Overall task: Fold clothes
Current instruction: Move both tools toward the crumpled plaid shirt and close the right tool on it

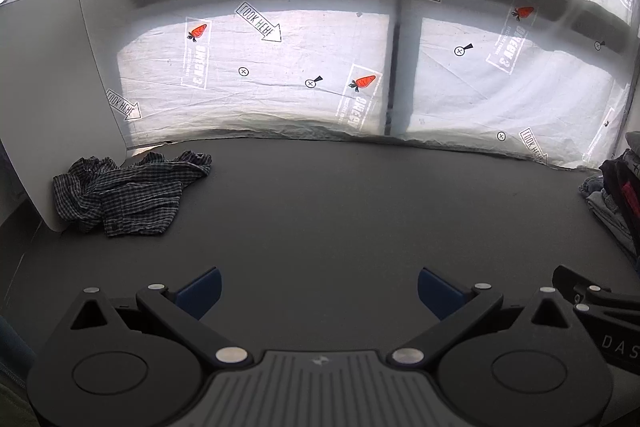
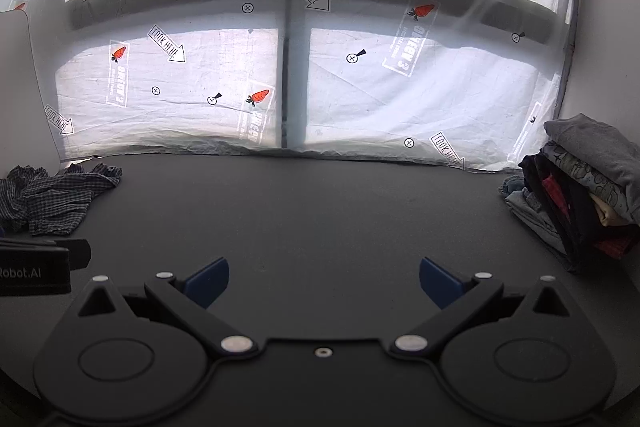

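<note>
A: Two grippers are seen low over the dark counter (image 1: 320, 211). Left gripper (image 1: 318, 291) fingers are spread wide, nothing held; right gripper (image 2: 324, 281) likewise.

B: Clothes?

A: Checked shirt (image 1: 128, 193) is left crumpled at far-left, against a white board (image 1: 48, 99). Folded stack (image 2: 588, 187) is set far-right, well apart from it.

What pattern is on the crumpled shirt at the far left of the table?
A small dark-and-white check on the crumpled shirt, clearest in the left wrist view.

Crumpled checked shirt (image 1: 128, 197) far left on dark table (image 1: 340, 211), left gripper (image 1: 318, 293) jaws apart
</note>
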`<move>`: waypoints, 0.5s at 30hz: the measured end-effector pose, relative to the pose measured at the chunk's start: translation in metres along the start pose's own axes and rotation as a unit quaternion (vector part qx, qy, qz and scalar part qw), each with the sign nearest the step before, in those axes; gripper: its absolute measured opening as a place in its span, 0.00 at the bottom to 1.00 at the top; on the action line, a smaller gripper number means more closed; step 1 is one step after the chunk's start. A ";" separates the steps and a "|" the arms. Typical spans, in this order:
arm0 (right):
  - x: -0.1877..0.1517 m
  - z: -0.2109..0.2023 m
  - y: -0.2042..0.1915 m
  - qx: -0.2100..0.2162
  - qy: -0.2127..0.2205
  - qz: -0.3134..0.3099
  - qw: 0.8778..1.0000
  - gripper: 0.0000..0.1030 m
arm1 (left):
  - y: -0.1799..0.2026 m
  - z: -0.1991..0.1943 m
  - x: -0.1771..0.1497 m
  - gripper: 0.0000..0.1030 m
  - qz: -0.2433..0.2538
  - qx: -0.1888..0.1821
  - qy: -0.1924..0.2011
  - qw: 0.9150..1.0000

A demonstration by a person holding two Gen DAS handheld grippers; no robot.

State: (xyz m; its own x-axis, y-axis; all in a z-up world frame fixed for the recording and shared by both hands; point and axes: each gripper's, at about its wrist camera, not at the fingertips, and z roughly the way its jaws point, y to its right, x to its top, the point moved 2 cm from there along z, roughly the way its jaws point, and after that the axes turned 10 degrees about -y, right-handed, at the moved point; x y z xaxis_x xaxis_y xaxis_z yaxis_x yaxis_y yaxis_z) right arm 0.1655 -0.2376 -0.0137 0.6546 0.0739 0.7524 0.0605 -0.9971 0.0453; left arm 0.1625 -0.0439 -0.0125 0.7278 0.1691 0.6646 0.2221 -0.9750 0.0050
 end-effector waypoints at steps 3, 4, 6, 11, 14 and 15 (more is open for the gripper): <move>0.016 0.017 0.010 0.007 0.004 -0.005 1.000 1.00 | 0.006 0.012 0.015 1.00 -0.031 -0.002 -0.009 0.999; 0.020 0.025 0.012 0.011 0.003 -0.008 1.000 1.00 | 0.008 0.016 0.018 1.00 -0.038 -0.002 -0.014 0.999; 0.023 0.043 0.014 0.023 -0.007 -0.024 0.999 1.00 | 0.009 0.024 0.019 1.00 -0.049 0.004 -0.027 0.998; 0.031 0.068 0.015 0.029 -0.008 -0.028 0.999 1.00 | 0.000 0.047 0.013 1.00 -0.064 0.010 -0.086 0.994; 0.039 0.085 0.007 0.049 -0.023 -0.023 0.998 1.00 | -0.014 0.061 0.017 1.00 -0.092 0.005 -0.107 0.990; 0.042 0.092 0.004 0.057 -0.030 -0.024 0.998 1.00 | -0.019 0.066 0.019 1.00 -0.100 0.002 -0.111 0.989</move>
State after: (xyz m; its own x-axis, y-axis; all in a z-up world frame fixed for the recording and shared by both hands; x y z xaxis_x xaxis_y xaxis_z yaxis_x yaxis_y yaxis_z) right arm 0.2625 -0.2368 -0.0423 0.6923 0.1255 0.7107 0.1762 -0.9844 0.0022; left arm 0.2151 -0.0125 -0.0489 0.7941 0.3859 0.4696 0.3782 -0.9185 0.1152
